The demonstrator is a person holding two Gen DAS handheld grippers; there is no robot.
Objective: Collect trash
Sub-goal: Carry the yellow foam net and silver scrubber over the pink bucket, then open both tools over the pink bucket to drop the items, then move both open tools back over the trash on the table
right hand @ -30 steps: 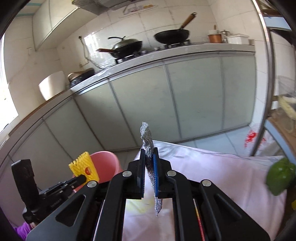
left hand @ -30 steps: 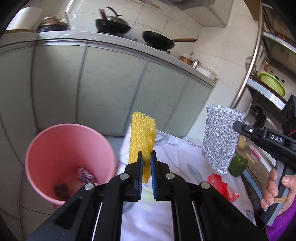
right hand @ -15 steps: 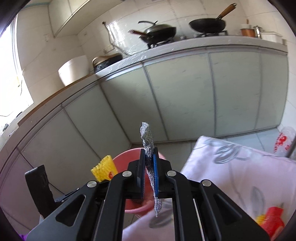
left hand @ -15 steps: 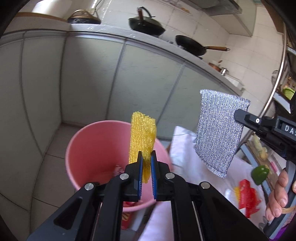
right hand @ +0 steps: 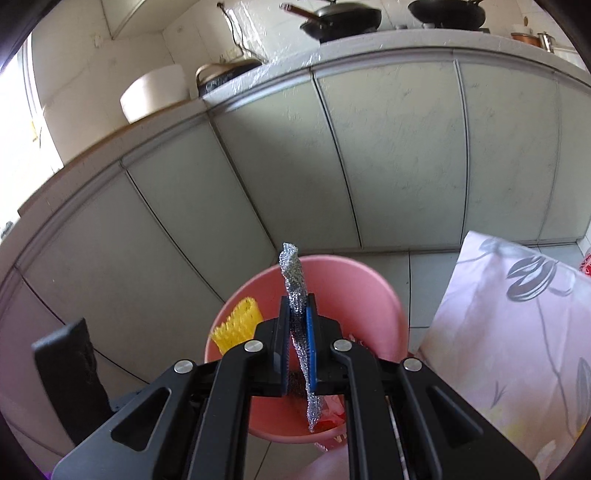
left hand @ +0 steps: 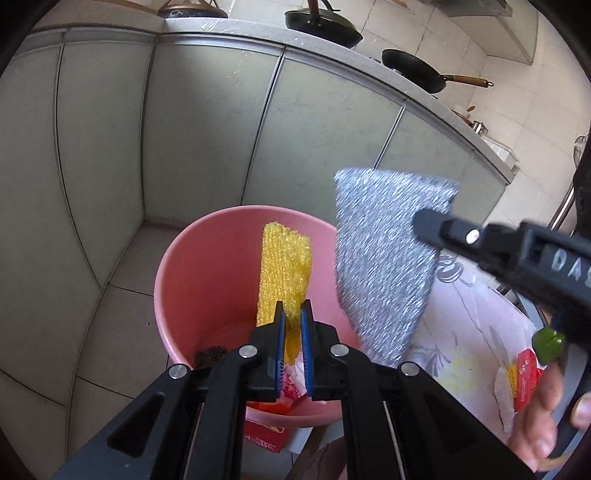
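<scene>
A pink bin (left hand: 207, 280) stands on the tiled floor by the table; it also shows in the right wrist view (right hand: 347, 288), with red wrappers and dark scraps at its bottom. My left gripper (left hand: 291, 317) is shut on a yellow foam net (left hand: 284, 273) and holds it over the bin's mouth. My right gripper (right hand: 297, 310) is shut on a silver scouring cloth (right hand: 293, 280), held over the bin's right rim. The cloth (left hand: 384, 266) hangs beside the yellow net in the left wrist view, and the net (right hand: 238, 325) shows left of it in the right wrist view.
Grey-green kitchen cabinets (left hand: 207, 140) run behind the bin, with pans (left hand: 325, 27) on the counter. A table with a flowered cloth (right hand: 517, 317) stands to the right, bearing a red packet (left hand: 526, 380) and a green pepper (left hand: 550, 343). A red box (left hand: 266, 435) lies under the bin.
Both grippers have moved left off the table to above the pink bin, still holding the yellow net and the silver cloth. The bin now sits directly beneath them.
</scene>
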